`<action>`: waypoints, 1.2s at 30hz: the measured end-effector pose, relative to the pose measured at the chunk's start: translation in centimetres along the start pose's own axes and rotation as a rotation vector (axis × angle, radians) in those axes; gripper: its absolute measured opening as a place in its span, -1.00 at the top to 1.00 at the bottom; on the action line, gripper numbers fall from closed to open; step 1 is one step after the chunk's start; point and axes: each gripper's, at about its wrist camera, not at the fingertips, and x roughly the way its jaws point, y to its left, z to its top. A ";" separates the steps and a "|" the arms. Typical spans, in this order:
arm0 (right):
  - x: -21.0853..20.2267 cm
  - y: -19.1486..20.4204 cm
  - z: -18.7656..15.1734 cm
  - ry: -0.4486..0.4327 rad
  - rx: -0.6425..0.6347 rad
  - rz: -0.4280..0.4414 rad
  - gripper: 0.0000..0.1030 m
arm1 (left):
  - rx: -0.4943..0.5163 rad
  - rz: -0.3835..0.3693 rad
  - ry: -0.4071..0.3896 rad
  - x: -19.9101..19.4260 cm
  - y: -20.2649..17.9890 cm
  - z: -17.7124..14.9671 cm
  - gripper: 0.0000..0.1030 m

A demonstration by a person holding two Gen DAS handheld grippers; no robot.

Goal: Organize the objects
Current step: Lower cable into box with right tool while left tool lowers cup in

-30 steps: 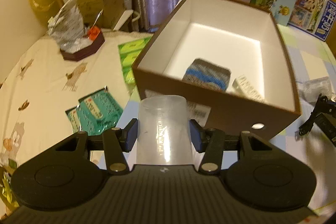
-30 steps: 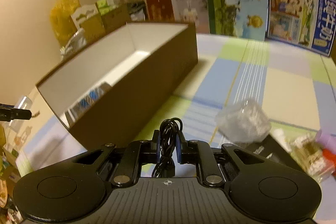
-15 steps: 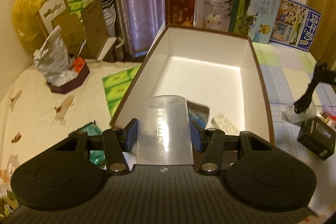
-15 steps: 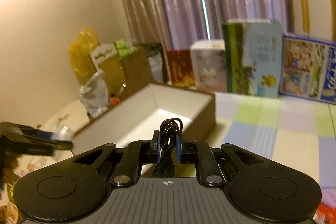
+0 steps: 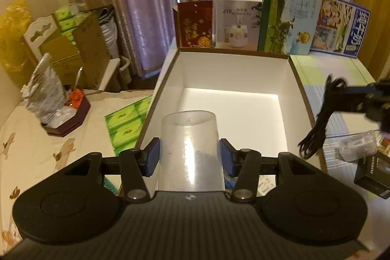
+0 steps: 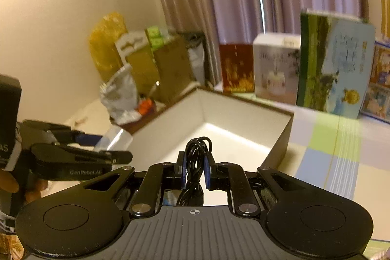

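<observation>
Over the near edge of the brown box (image 5: 234,99), the left gripper (image 5: 189,155) clamps a clear plastic cup (image 5: 190,150) squarely between both jaws. Best lowered well inside the near wall before letting go. At the box's right edge, the right gripper (image 6: 194,168) pinches a coiled black cable (image 6: 196,162), loops dangling below.
</observation>
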 end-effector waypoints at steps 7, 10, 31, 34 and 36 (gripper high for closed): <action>5.4 -1.0 -0.3 0.174 -0.015 -0.062 0.79 | 0.052 -0.014 0.058 4.8 0.0 1.0 0.08; 7.3 -1.2 -0.5 0.236 -0.034 -0.088 0.79 | 0.071 -0.019 0.085 6.6 -0.1 1.1 0.08; 10.5 -2.1 -0.9 0.283 -0.040 -0.159 0.47 | 0.129 -0.076 0.137 11.5 -0.6 1.9 0.08; 10.4 -2.1 -0.8 0.278 -0.038 -0.153 0.38 | 0.142 -0.075 0.126 11.8 -0.7 2.2 -0.02; 10.4 -2.1 -0.7 0.273 -0.040 -0.148 0.24 | 0.149 -0.071 0.110 11.7 -0.8 2.4 -0.25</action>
